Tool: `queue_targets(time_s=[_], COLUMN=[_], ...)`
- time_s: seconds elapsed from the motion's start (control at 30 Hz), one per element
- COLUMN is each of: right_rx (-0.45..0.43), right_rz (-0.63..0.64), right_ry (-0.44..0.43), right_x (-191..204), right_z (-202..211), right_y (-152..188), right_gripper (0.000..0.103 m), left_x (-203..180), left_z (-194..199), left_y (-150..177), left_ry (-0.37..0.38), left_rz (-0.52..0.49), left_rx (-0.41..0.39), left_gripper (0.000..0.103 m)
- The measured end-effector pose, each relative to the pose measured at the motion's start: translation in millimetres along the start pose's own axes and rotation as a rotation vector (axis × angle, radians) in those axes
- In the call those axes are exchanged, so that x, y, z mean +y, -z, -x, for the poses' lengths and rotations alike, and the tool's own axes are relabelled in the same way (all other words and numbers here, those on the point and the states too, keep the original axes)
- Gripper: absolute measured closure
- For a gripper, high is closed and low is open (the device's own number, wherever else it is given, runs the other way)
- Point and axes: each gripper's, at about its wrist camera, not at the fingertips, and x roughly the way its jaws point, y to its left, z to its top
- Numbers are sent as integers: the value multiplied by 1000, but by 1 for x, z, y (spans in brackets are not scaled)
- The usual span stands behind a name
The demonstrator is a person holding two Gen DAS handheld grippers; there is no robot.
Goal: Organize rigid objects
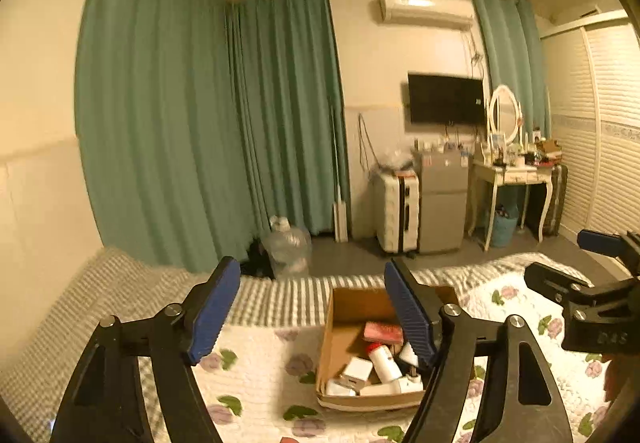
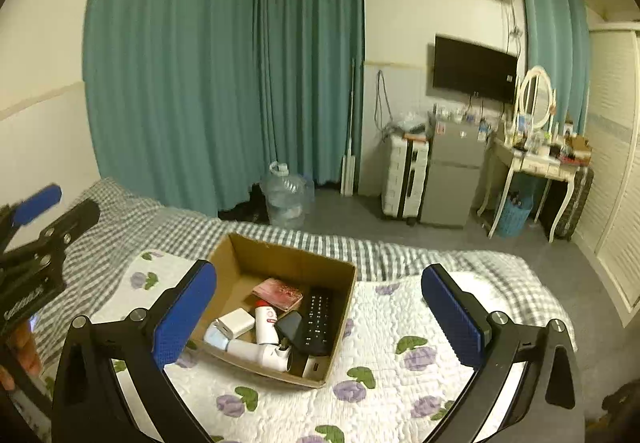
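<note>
Teal curtains (image 2: 224,75) cover the far wall. On the floor past the bed's (image 2: 400,323) far edge stand a clear water jug (image 2: 285,195), a white suitcase (image 2: 404,181), a grey mini fridge (image 2: 454,179) and a white dressing table (image 2: 536,171). A black television (image 2: 474,69) hangs above them.
</note>
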Motion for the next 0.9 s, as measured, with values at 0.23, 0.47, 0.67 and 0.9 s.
queue_targets(time_s=[0.23, 0.47, 0.67, 0.9], right_rx=[-84, -163, -130, -68], right_rz=[0, -68, -94, -73], right_ry=[3, 40, 91, 100], right_x=[12, 12, 11, 13], right_z=[50, 33, -18, -44], right_y=[13, 59, 111, 126], right_gripper=[0, 0, 0, 0], left_x=[-1, 0, -7, -8], left_z=[34, 24, -26, -47], left_y=[1, 40, 99, 127], left_ry=[29, 60, 37, 54], left_rz=[-13, 34, 2, -3], left_rx=[-67, -73, 51, 116], left_gripper=[24, 24, 24, 24])
